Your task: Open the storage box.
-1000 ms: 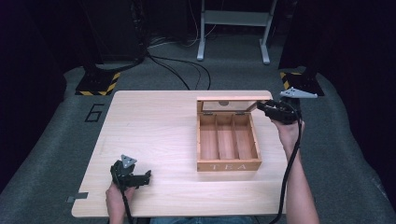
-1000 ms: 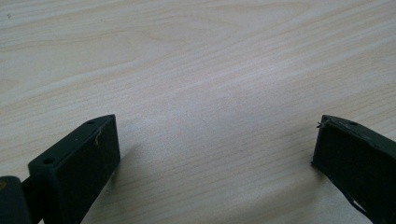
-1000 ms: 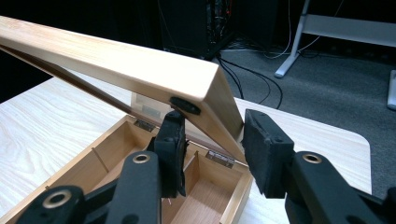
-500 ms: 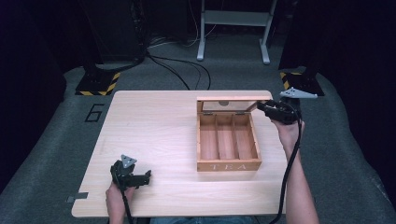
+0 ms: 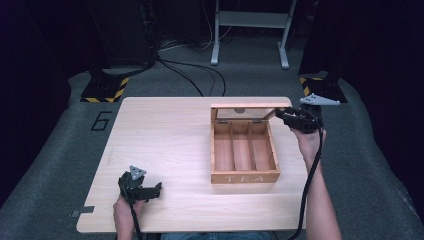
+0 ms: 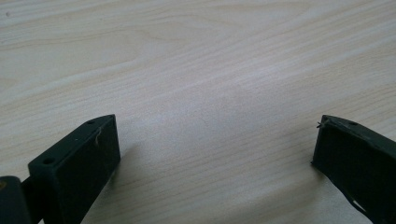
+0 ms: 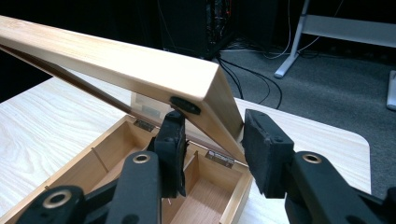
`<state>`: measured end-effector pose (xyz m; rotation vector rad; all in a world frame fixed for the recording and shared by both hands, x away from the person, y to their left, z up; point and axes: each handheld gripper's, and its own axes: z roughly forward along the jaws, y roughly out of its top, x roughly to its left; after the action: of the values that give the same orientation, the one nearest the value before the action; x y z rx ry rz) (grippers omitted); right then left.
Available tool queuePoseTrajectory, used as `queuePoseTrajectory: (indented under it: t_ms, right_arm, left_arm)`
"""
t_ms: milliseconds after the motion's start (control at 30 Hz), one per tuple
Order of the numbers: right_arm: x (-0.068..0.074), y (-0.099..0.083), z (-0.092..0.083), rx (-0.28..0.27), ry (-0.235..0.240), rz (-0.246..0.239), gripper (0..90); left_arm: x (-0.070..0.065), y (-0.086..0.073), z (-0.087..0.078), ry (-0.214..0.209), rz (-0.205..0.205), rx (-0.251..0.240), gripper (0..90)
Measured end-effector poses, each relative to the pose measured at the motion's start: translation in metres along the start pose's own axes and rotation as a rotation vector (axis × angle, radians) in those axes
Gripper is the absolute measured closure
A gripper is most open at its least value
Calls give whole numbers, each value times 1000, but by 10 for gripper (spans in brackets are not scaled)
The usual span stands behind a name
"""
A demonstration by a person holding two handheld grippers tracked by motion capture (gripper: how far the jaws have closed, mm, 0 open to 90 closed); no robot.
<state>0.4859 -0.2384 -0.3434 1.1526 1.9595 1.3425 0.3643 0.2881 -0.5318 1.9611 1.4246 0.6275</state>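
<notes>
Counter (image 5: 165,135): pale wood, floor dark around it.
Tea box (image 5: 244,151): wooden, marked TEA, right of centre on the counter; three empty compartments.
Lid (image 7: 140,70): raised, tilted on its hinges at the far side.
Right gripper (image 7: 212,144): jaws straddle the lid's corner edge, a narrow gap at one pad; not clearly clamped.
Left gripper (image 6: 215,154): jaws wide apart, empty, low over the counter's near left.

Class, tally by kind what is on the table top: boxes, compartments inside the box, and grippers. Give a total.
Wooden tea box: 1
Compartments in it: 3
Grippers: 2, left gripper, right gripper
Total: 6
</notes>
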Motion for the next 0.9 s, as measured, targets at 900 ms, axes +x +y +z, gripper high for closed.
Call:
queuePoseTrajectory:
  t_ms: [900]
  right_arm:
    - [0,0,0,-6,-4,-7,597]
  left_arm:
    - [-1,0,0,6,1,-8,4]
